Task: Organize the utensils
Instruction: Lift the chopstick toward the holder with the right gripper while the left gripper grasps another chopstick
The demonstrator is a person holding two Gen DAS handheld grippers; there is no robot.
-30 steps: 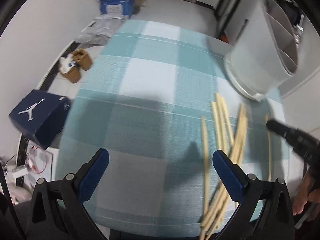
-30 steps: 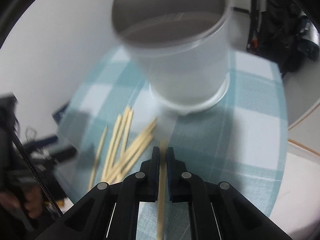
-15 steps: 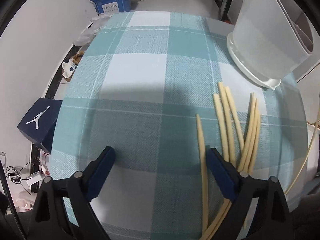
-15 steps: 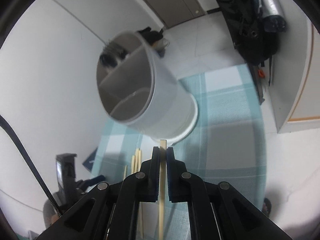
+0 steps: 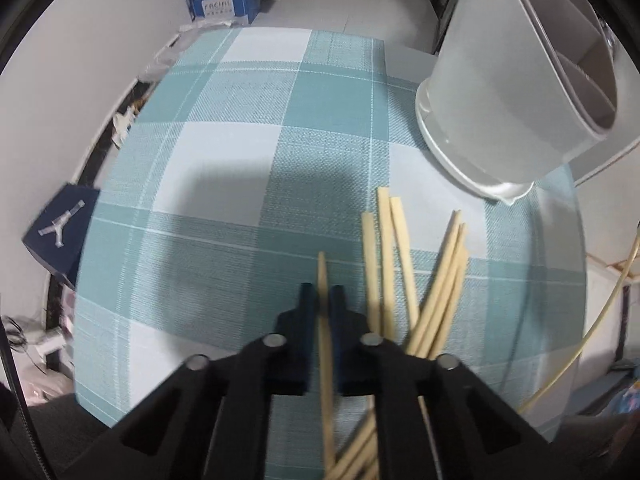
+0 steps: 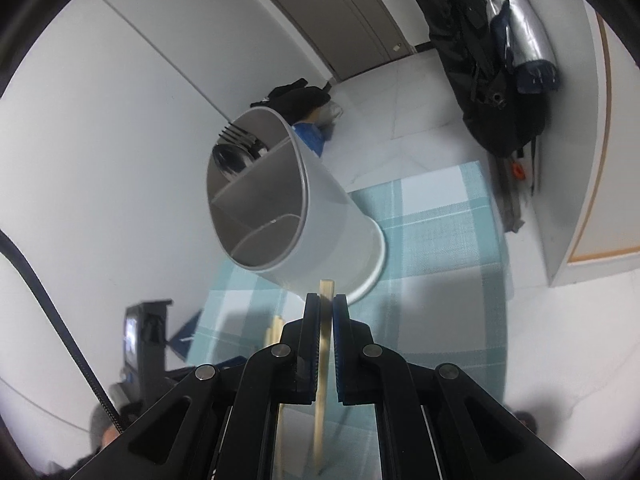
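Note:
Several pale wooden chopsticks (image 5: 400,264) lie crossed on the teal checked tablecloth (image 5: 240,160). My left gripper (image 5: 322,292) points down at the table, its jaws closing with the pads on one chopstick (image 5: 323,272) at the pile's left side. The white divided utensil holder (image 5: 500,92) stands at the far right of the table. In the right wrist view my right gripper (image 6: 326,300) is shut on another chopstick (image 6: 325,286), held in the air just in front of the holder (image 6: 320,220). A fork and spoon (image 6: 236,148) stand in its far compartment.
On the floor left of the table are a dark blue shoebox (image 5: 60,232) and a blue carton (image 5: 224,4). A black bag (image 6: 500,80) hangs by the wall on the right. The table's edge runs close behind the holder.
My left gripper moved over the leftmost chopstick and went from wide open to shut on it. My right gripper lifted its chopstick and tilted up toward the holder's mouth.

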